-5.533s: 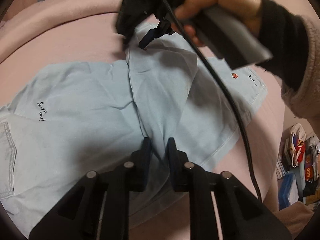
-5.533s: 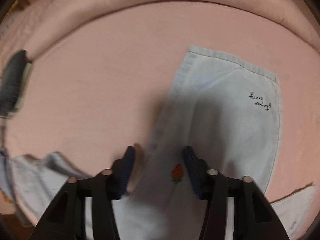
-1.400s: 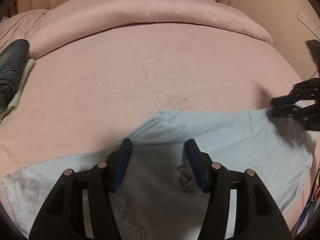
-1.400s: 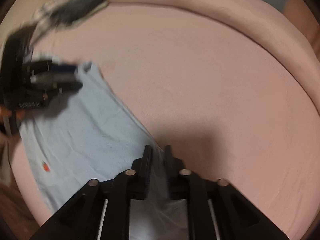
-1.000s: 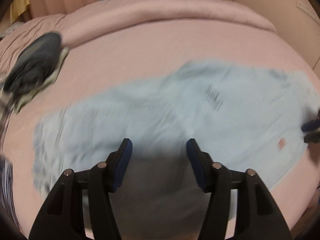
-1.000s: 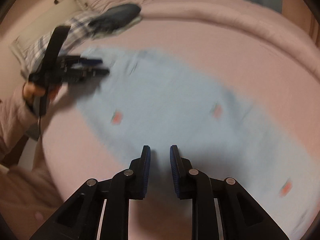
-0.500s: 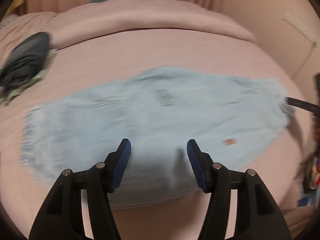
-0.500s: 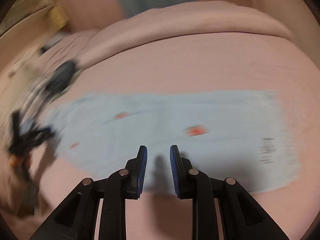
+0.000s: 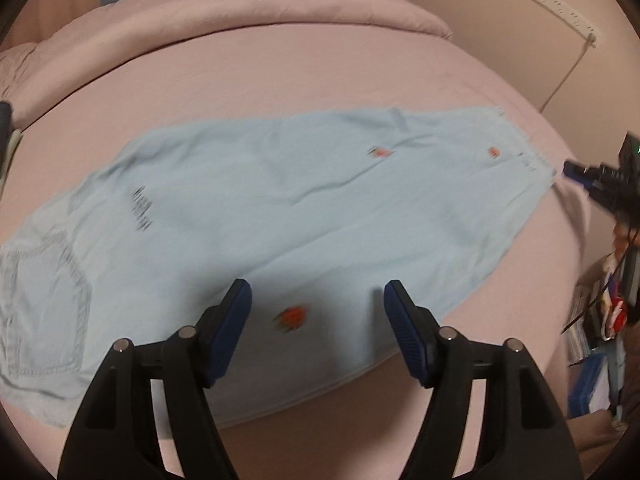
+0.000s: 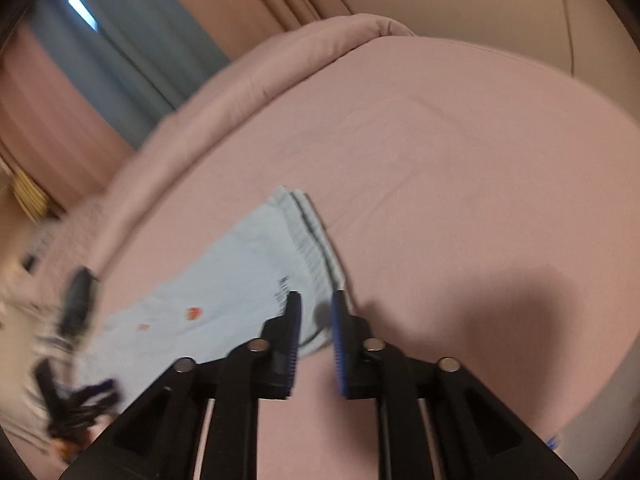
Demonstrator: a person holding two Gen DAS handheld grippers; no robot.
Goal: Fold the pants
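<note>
Light blue pants (image 9: 280, 208) with small red motifs lie flat across the pink bed (image 9: 320, 80), folded lengthwise, back pocket at the left. My left gripper (image 9: 318, 312) hovers over their near edge; its jaws are opening and nothing is between them. My right gripper (image 9: 592, 178) shows just past the hem end. In the right wrist view, the right gripper (image 10: 316, 320) hangs at the hem corner of the pants (image 10: 224, 280). Its jaws are closing to a narrow gap, with no cloth pinched. The left gripper (image 10: 80, 400) is a blur at lower left.
A rolled pink duvet (image 9: 240, 12) bounds the far side of the bed. A dark folded garment (image 10: 78, 300) lies near the waist end. A power strip (image 9: 556, 4) hangs on the wall, and clutter (image 9: 600, 340) sits on the floor beyond the bed's right edge.
The right gripper has swung along the pants to the hem end, and its view has rolled. The left gripper has shifted toward the legs, its jaws a little wider.
</note>
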